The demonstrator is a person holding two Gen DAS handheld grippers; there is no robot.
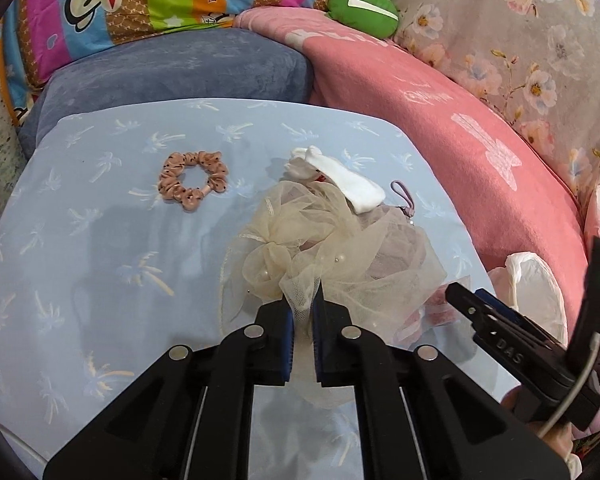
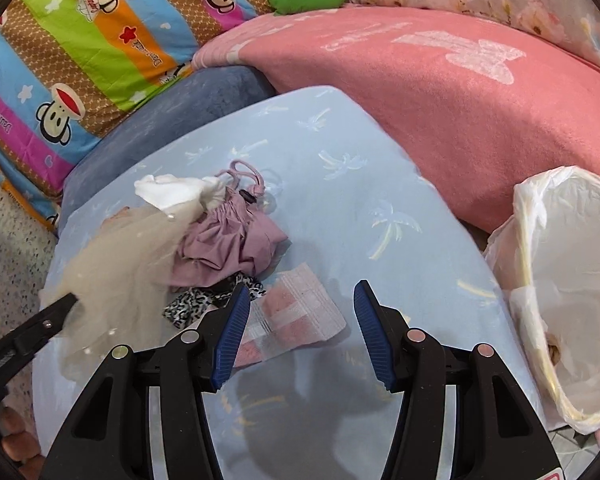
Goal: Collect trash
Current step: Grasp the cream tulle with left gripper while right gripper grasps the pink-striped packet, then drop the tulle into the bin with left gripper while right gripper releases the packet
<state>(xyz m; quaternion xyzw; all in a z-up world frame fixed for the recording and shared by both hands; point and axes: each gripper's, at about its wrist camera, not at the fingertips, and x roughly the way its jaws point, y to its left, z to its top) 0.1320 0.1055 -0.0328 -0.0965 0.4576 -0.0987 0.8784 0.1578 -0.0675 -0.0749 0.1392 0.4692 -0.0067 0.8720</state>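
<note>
Left tool [image 1: 302, 308] pinched tight on cream tulle scrunchie [image 1: 284, 256], gauzy and pearl-beaded, heaped over mauve cloth [image 2: 228, 240]. Right tool [image 2: 302, 316] gaping wide, holding nothing, above pink-and-white striped wrapper [image 2: 296, 312] flat on pale blue surface [image 1: 80, 240]. Right of it, past the surface's edge: plastic-lined bin [image 2: 572, 280]. Ahead-left of left tool, open room around dotted scrunchie [image 1: 192, 180].

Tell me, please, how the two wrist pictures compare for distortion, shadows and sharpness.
Left wrist view: strong fisheye bend with dark corners, soft shadows left of the left gripper, which is shut on sharp cream tulle. Right wrist view: same curvature, the open right gripper casts a dark shadow on the blue cloth below it; the bin bag looks bright but not blown out.
</note>
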